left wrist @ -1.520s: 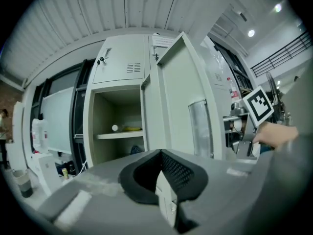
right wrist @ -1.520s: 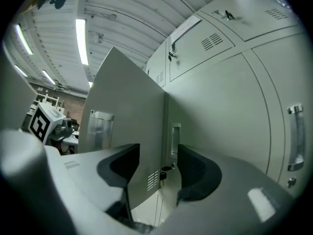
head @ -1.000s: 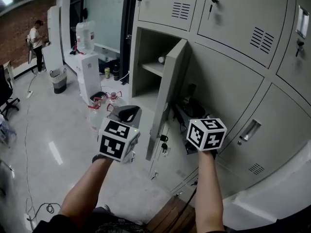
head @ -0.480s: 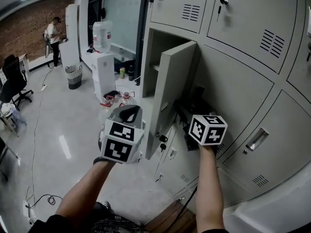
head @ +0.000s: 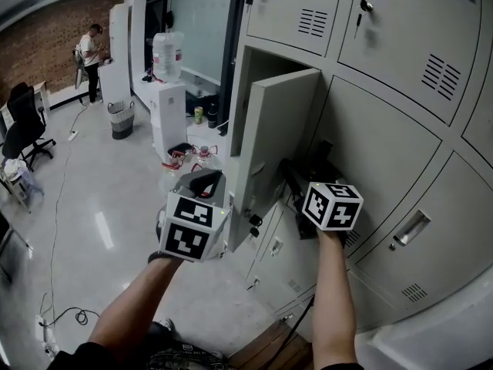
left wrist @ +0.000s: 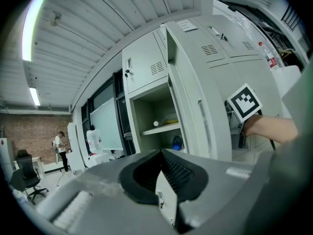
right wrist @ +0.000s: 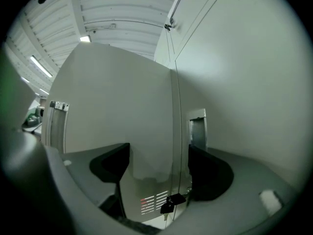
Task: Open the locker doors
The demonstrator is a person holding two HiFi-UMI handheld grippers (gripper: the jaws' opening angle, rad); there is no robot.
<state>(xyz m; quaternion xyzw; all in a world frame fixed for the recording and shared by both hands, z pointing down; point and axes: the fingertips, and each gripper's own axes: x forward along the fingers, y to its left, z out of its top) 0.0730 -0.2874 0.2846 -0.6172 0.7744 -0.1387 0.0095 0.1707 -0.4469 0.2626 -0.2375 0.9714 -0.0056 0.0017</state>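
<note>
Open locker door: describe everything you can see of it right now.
The open locker door is a plain pale-grey metal panel, upright, swung roughly halfway out from its compartment. Dark keys hang near its lower free corner. The right gripper is beside it, jaws just opened wide, the panel seen past them, gripping nothing. I see nothing else touching it.

Floor [head: 115, 199], pale and glossy. I count on it: one water dispenser [head: 168, 122], one waste basket [head: 122, 120], one black office chair [head: 25, 122], two clear jugs [head: 203, 157].
On the locker shelf [left wrist: 161, 129]: one small white round item [left wrist: 156, 123], one yellow item [left wrist: 170, 121] beside it.
</note>
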